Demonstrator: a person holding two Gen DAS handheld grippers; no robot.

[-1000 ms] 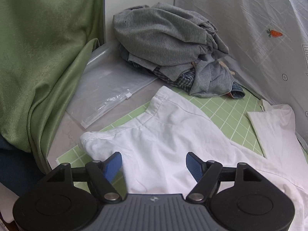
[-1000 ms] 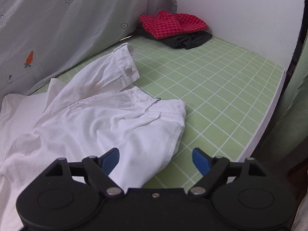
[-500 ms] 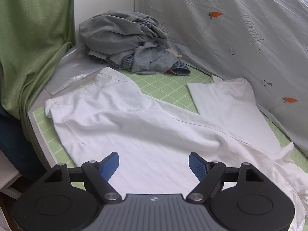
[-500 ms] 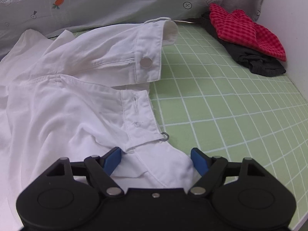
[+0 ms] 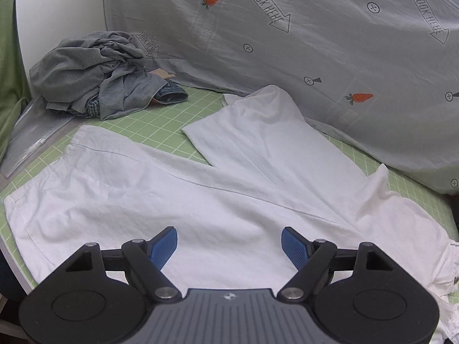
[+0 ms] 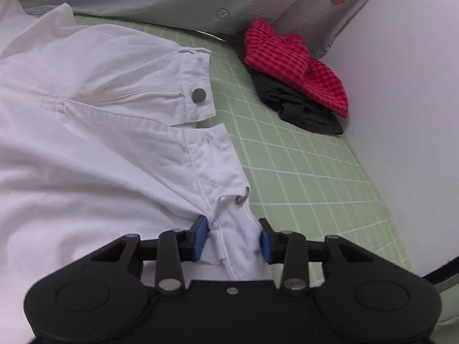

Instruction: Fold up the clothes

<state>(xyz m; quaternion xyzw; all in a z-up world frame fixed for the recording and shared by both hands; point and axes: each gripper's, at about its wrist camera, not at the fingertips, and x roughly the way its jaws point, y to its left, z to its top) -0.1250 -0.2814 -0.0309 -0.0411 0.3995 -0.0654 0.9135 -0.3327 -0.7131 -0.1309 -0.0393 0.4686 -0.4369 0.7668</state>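
Note:
White trousers (image 5: 200, 200) lie spread on a green grid mat (image 5: 160, 132), both legs reaching toward the back. My left gripper (image 5: 229, 243) hovers open over the middle of the fabric, nothing between its blue pads. In the right wrist view the trousers' waistband (image 6: 212, 157), with a metal button (image 6: 198, 95) and a hook, lies at the mat's (image 6: 301, 186) near side. My right gripper (image 6: 232, 238) is closing on the waistband's front corner. The cloth fills the gap between the pads and bunches against the left one.
A pile of grey and blue clothes (image 5: 91, 68) sits at the back left beside a clear plastic bag (image 5: 31, 137). A grey printed sheet (image 5: 315, 43) hangs behind. A red checked cloth (image 6: 295, 63) lies on a black garment (image 6: 304, 111) by the white wall (image 6: 401, 86).
The left gripper swept right along the trousers, staying open. The right gripper rolled, dropped onto the waistband corner, and its jaws narrowed around the cloth.

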